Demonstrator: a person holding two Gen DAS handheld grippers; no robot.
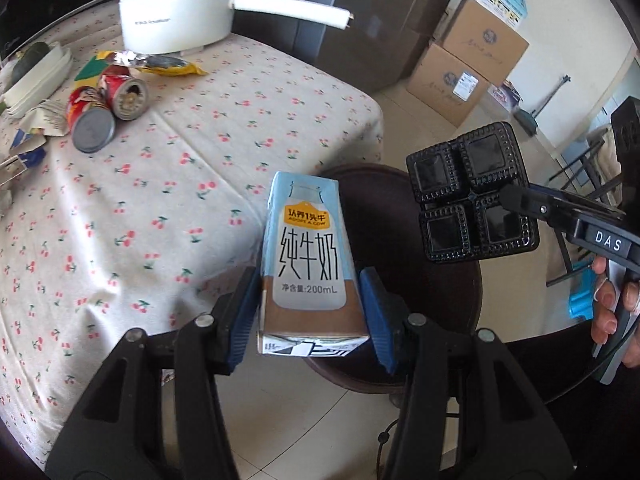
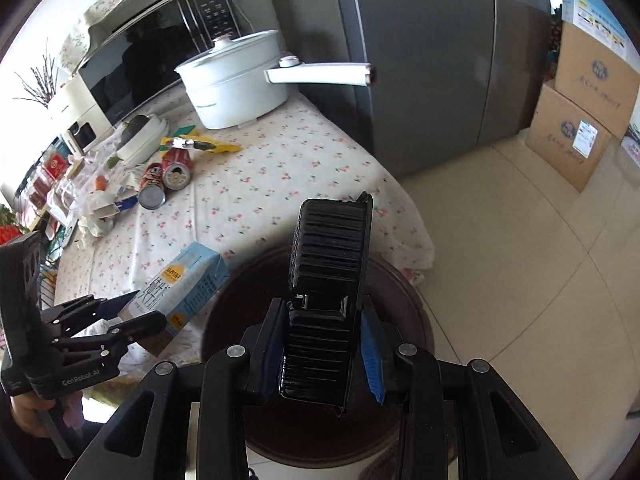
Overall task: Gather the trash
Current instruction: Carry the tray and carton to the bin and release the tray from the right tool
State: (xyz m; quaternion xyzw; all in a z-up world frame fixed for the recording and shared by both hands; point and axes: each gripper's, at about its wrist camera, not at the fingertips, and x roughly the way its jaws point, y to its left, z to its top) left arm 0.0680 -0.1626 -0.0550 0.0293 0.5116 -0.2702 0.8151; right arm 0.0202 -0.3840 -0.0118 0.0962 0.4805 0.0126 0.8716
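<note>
While your left tongs pinch the blue-and-brown milk carton by its lower sides, the blue pads pressing both flanks, the carton hangs just off the edge of the counter, partly over a dark round bin that stands on the tiled floor beside it. Your right tongs are clamped on a black plastic tray, gripping it edge-on so that its ribbed underside faces the right wrist camera; from the left wrist view you can see its four square compartments, and the tray sits over the same bin, just to the right of the carton and not touching it. Back on the cherry-print counter, well apart from both tongs, two crushed red cans lie on their sides against each other, with a yellow snack wrapper behind them and crumpled paper scraps to their left. A white electric pot with a long handle stands at the far end of the counter, a microwave behind it, a grey refrigerator to the right, and stacked cardboard boxes on the floor further right.
</note>
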